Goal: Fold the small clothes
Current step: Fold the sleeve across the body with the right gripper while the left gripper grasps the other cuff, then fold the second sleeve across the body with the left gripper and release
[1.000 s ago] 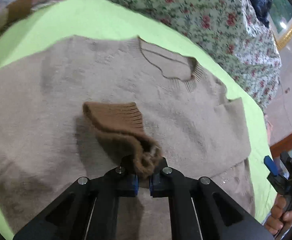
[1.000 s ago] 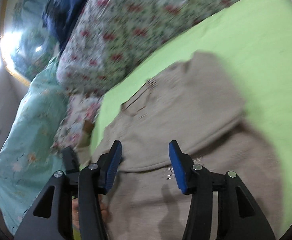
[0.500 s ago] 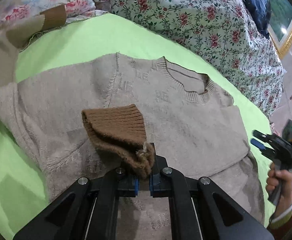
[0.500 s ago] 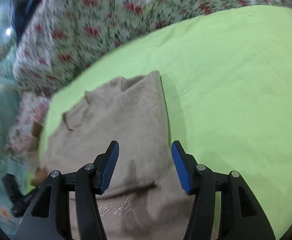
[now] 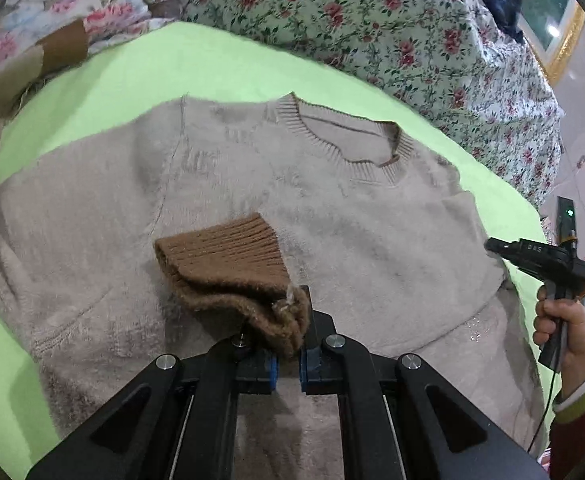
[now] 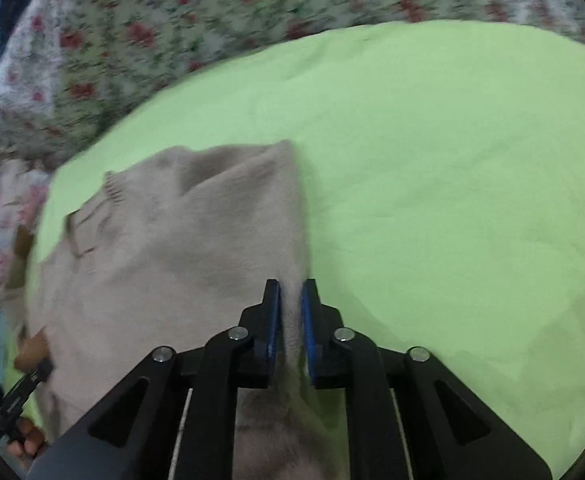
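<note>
A beige knit sweater (image 5: 372,224) lies flat on the lime green sheet (image 5: 220,64), neckline at the far side. My left gripper (image 5: 286,354) is shut on the sweater's brown ribbed cuff (image 5: 228,264) and holds the sleeve folded over the chest. My right gripper (image 6: 291,312) is shut on the sweater's right side edge (image 6: 292,240), where it meets the green sheet (image 6: 452,184). The right gripper also shows in the left wrist view (image 5: 540,260), at the sweater's right edge.
A floral quilt (image 5: 392,28) lies bunched along the far side of the sheet. Another brown cuff (image 5: 64,46) lies at the far left on floral fabric. A gold-framed picture (image 5: 560,36) stands at the far right.
My right gripper swung right to the sweater's side edge and closed on it. My left gripper kept hold of the cuff and pulled back, so more of the sweater shows.
</note>
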Demonstrator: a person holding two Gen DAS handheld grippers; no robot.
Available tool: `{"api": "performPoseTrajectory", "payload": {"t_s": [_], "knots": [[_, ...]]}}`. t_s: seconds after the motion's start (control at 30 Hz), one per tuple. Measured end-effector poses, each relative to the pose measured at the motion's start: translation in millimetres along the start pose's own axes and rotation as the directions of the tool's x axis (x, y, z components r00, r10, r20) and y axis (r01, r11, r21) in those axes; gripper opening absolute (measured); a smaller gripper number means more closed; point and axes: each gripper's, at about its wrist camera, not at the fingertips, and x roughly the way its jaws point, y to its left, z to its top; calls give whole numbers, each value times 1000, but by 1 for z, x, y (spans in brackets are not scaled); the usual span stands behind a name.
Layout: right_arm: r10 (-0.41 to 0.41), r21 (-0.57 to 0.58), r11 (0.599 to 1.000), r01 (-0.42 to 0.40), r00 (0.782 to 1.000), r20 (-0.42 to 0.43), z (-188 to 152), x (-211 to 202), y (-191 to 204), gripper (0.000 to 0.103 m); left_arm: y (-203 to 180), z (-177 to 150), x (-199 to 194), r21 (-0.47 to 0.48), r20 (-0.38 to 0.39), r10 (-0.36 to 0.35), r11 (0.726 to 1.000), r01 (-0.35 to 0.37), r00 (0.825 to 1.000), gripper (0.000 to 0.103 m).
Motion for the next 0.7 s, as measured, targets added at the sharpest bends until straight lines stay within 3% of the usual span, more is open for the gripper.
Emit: {"api": "performPoseTrajectory", "payload": {"t_s": [0.07, 0.13, 0.17, 0.23, 0.3, 0.4, 0.5, 0.63, 0.7], "knots": [[6, 1, 1000, -6, 997, 78, -7, -22, 8, 16, 1, -1, -3, -1, 7, -13, 1000, 13, 1000, 6], [105, -89, 991, -96, 990, 98, -20, -36, 33, 24, -1, -1, -3, 10, 5, -13, 1000, 12, 1000, 6], [123, -125, 986, -113, 989, 77, -25, -35, 41, 34, -2, -2, -2, 18, 0, -7, 1000, 7, 1000, 7], [103, -176, 979, -105, 994, -21, -38, -18, 52, 38, 0, -2, -3, 21, -11, -3, 1000, 3, 1000, 8], [-1, -158, 987, -6, 999, -46, -42, -5, 40, 37, 8, -6, -11, 10, -6, -2, 1000, 3, 1000, 11], [69, 3, 998, -69, 997, -19, -45, -22, 5, 37, 29, -14, -34, -6, 8, 20, 1000, -20, 1000, 12], [52, -20, 998, -51, 998, 34, -57, -50, 10, 42, 52, -16, -63, -33, 49, 61, 998, -60, 997, 9], [182, -64, 982, -180, 983, 27, -81, -73, 36, 53, 83, 2, -93, -67, 103, 143, 988, -137, 984, 12], [218, -88, 972, -216, 976, 6, -95, -78, 49, 54, 101, 18, -103, -97, 129, 193, 979, -181, 973, 22]]}}
